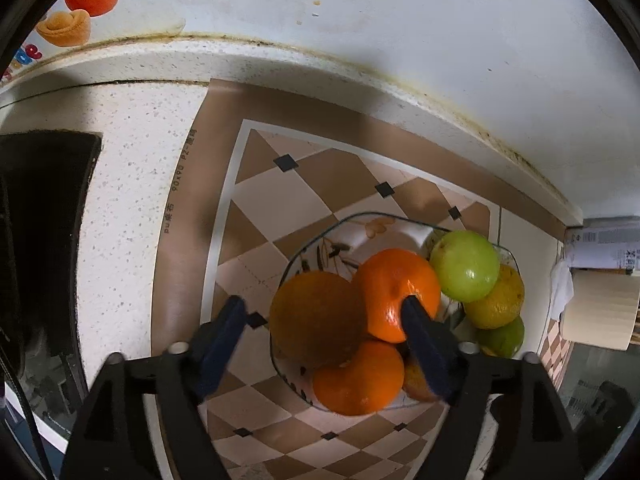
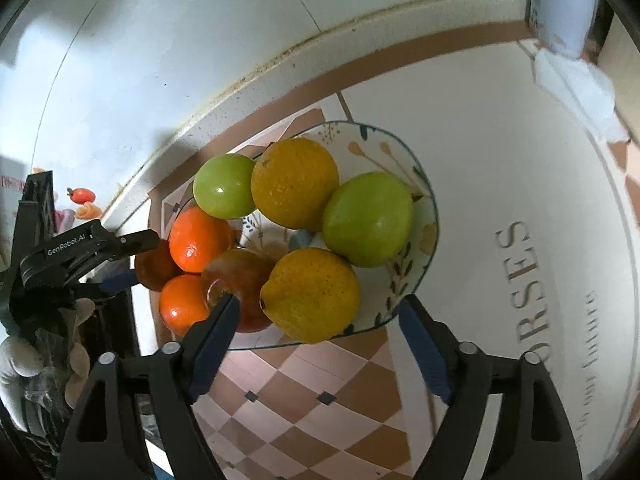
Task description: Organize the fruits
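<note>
A floral plate (image 2: 416, 280) holds several fruits: bright oranges (image 1: 400, 292), green apples (image 2: 366, 220), yellow lemons (image 2: 310, 294) and a reddish apple (image 2: 240, 276). My left gripper (image 1: 326, 310) is open, its fingers either side of a dull orange (image 1: 316, 316) at the plate's near rim, not touching it that I can see. It also shows in the right wrist view (image 2: 132, 260). My right gripper (image 2: 316, 312) is open and empty, hovering over the plate's near edge around a lemon.
The plate (image 1: 304, 248) sits on a brown checked mat (image 1: 256, 208) on a speckled counter (image 1: 120, 208) against a white wall. A dark object (image 1: 40, 220) lies at the left. A paper roll (image 1: 600, 308) and boxes stand at the right.
</note>
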Available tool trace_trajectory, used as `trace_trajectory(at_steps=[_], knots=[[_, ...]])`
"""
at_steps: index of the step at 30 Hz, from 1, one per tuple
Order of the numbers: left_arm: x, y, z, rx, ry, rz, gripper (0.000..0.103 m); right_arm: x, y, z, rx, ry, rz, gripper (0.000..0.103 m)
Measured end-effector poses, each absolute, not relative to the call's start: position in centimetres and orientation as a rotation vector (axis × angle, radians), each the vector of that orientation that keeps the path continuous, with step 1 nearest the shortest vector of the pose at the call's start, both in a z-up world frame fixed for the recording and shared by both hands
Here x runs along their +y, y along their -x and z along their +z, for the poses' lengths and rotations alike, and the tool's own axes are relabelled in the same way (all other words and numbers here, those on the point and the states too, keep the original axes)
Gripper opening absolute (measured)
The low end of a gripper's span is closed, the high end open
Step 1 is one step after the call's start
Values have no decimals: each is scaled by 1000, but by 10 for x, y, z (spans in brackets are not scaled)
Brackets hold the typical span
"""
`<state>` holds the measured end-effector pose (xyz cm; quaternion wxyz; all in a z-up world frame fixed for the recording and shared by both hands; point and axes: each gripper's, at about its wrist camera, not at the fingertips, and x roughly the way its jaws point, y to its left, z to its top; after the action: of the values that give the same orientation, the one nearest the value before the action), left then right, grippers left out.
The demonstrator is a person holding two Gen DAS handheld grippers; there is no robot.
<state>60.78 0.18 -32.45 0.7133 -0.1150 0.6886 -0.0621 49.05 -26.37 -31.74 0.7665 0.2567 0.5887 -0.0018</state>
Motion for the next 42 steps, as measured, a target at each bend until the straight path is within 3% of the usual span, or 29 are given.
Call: trace_trajectory(at_steps=[5,12,42], knots=[[-1,-585,-308,1481,151,-90,92,-260,-489,-294,1267,-387,-55,96],[-11,-530,-277,1370,27,-11,92,-252,-477,-267,1234,-164,-88,96],[-16,-312,-102,896,-43,-83,92,-239,-271,-90,862,-106,-62,96]])
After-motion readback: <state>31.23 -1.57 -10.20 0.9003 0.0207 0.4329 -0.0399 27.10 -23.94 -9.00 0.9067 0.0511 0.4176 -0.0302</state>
